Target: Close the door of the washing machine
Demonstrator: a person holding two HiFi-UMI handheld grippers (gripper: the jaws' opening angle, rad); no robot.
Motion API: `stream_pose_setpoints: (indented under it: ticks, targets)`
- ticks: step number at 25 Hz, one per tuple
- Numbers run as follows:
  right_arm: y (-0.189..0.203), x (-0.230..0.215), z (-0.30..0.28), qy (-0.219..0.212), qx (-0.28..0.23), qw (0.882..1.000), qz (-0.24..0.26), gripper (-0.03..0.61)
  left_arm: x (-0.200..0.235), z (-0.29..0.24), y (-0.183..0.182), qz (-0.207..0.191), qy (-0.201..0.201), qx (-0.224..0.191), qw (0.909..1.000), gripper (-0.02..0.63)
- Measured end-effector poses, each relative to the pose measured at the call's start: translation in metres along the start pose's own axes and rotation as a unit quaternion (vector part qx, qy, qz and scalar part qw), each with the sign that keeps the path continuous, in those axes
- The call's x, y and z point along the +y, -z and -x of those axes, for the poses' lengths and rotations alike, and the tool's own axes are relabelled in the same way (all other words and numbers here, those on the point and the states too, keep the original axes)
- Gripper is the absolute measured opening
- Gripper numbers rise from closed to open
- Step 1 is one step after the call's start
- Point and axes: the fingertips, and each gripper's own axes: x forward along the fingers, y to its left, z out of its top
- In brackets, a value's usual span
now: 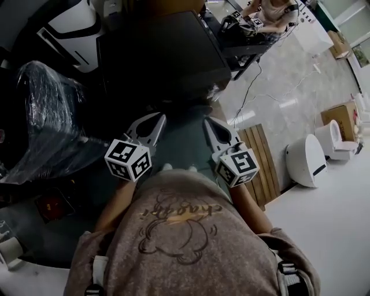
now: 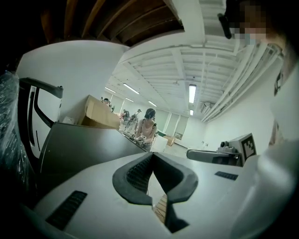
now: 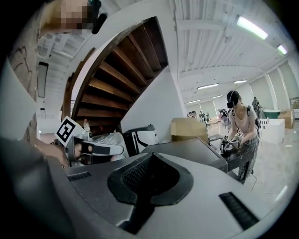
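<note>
The washing machine [image 1: 162, 58] is a dark grey box seen from above, straight ahead of me; its flat top also shows in the left gripper view [image 2: 79, 144] and the right gripper view [image 3: 187, 149]. Its door is hidden in every view. My left gripper [image 1: 157, 122] is held in the air short of the machine's near edge, shut with nothing in it [image 2: 153, 156]. My right gripper [image 1: 209, 122] hangs beside it at the same height, also shut and empty [image 3: 152, 156]. Each gripper shows in the other's view: the right gripper [image 2: 219, 156] and the left gripper [image 3: 93, 149].
A plastic-wrapped bundle [image 1: 46, 115] lies left of the machine, with a white appliance [image 1: 75, 23] behind it. A wooden pallet [image 1: 263, 162] lies on the floor to the right, near a white round device [image 1: 306, 159] and a cardboard box [image 1: 341, 118]. Another person [image 1: 272, 14] works at a far table.
</note>
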Motion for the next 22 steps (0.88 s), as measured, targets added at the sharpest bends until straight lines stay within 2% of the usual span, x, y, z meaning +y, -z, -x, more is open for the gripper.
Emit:
stream_pose_setpoints:
  ticks: [4,8,12,22]
  targets:
    - [0.001,0.003,0.008,0.010,-0.011,1.000,0.012,-0.003,0.002,0.013,-0.015,-0.005,-0.005,-0.060,0.9982,0.002]
    - [0.002,0.006,0.010,0.018,-0.026,0.999,0.018,-0.003,0.003,0.019,-0.026,-0.043,-0.033,-0.107,0.9928,0.002]
    - [0.005,0.001,0.012,0.036,-0.033,0.998,0.039,-0.003,0.006,0.019,-0.014,-0.054,-0.037,-0.104,0.9923,0.002]
    - [0.033,-0.019,0.013,0.053,-0.017,0.998,0.028,-0.003,0.021,0.014,0.024,-0.038,-0.058,-0.065,0.9955,0.002]
